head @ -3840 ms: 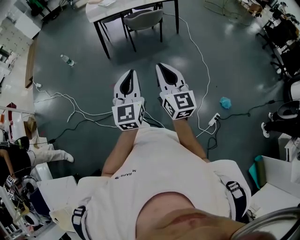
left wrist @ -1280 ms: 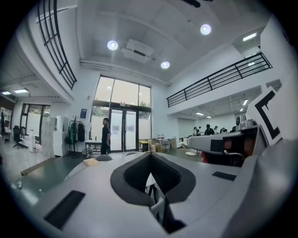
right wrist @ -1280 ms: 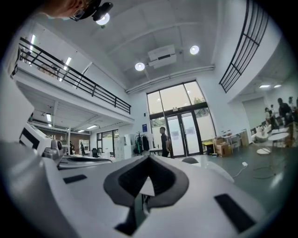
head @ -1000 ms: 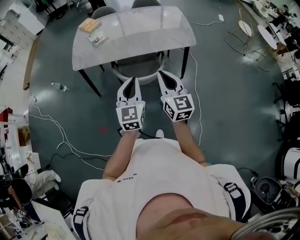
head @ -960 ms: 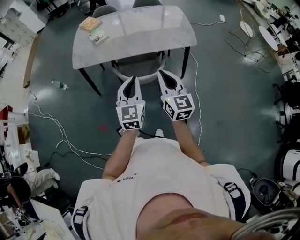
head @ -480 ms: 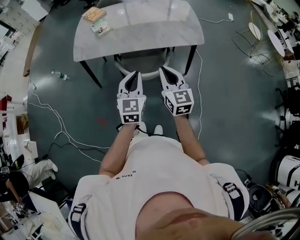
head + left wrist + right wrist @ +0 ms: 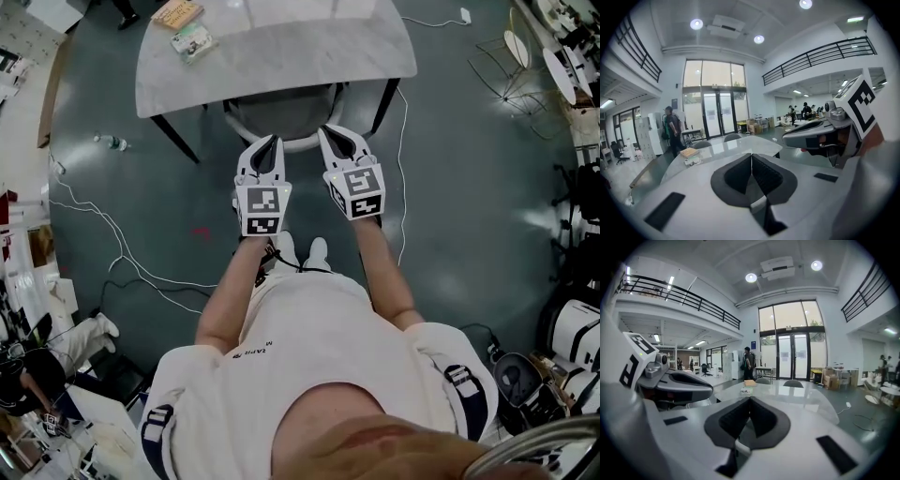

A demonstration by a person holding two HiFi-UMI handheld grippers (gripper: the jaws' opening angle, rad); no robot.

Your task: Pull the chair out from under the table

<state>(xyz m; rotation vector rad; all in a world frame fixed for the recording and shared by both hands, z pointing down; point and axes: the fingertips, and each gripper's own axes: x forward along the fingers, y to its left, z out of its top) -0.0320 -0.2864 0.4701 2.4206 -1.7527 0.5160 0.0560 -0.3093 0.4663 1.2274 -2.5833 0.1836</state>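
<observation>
The left gripper [image 7: 271, 142] and the right gripper [image 7: 329, 133] were held side by side, near the curved back of the grey chair [image 7: 281, 111], presumably so that it could be taken from both sides. Both were closed on nothing, ribbed dark pads together. The chair was tucked under the near edge of the pale, glossy, round-cornered table [image 7: 300, 47].

Bright ceiling lights — fisheye-warped edges
</observation>
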